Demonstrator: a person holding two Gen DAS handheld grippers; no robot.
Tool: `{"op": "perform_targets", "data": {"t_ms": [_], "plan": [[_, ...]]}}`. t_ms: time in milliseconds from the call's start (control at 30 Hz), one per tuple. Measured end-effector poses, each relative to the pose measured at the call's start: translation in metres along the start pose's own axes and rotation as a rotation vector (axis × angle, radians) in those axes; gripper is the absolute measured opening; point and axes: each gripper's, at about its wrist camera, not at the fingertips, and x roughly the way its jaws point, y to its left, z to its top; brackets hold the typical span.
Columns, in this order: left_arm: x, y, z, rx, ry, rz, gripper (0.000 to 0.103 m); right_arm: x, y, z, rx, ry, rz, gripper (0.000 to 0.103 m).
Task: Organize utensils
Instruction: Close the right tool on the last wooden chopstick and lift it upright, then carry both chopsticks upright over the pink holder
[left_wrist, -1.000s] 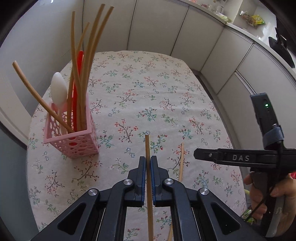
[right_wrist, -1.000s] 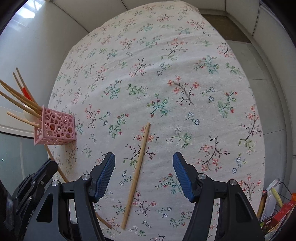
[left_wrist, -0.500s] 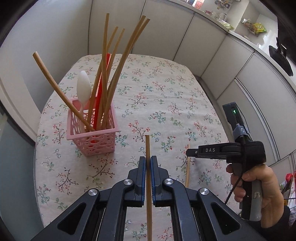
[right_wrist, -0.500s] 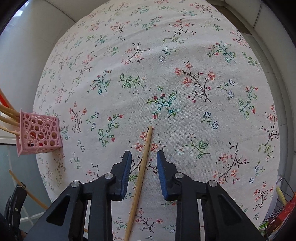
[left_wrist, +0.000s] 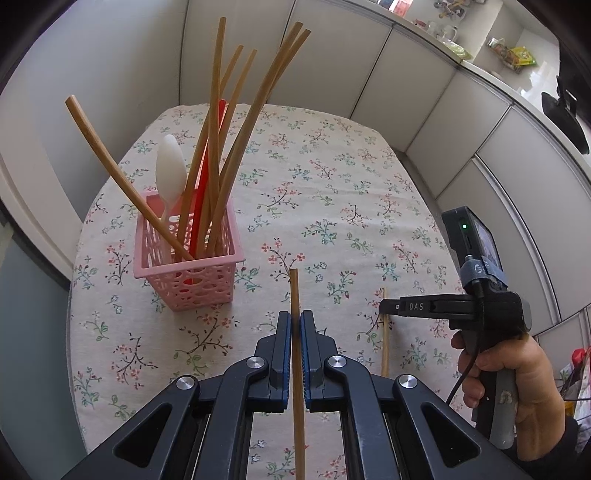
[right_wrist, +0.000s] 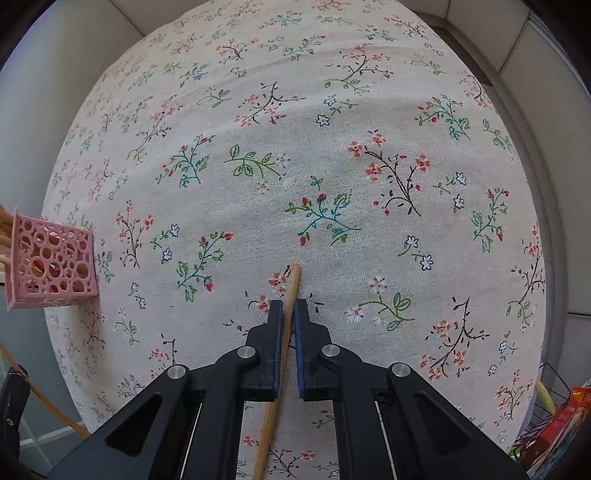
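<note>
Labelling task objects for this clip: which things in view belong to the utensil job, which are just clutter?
Job:
- chopstick in left gripper
- chopstick in right gripper
- pink basket with chopsticks, white spoon

Lying about:
- floral tablecloth
- wire rack with packets
- counter items

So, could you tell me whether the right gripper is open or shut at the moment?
Shut. The right gripper has just been closing, and its blue pads now pinch the chopstick lying on the floral tablecloth.
</note>
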Motion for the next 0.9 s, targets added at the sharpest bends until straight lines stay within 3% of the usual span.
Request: {"op": "perform_targets", "data": {"t_ms": [167,533,767,900], "plan": [[-0.02,-0.003,0.001,0.025,-0.056,0.006,0.005,-0.046,0.001,-0.017,-0.03,-0.106,0.071,0.005],[-0.089,-0.01,0.006,0.073,-0.268,0.024,0.005,-0.162,0.02,-0.062,-0.161,-0.42,0.172,0.005],[-0.147,-0.002,0.011,0.036,-0.468,0.051,0.004,-0.211,0.035,-0.074,-0.186,-0.585,0.243,0.005],[-0.168,0.007,0.015,-0.003,-0.541,0.051,0.004,-0.232,0.042,-0.076,-0.188,-0.648,0.266,0.005]]}}
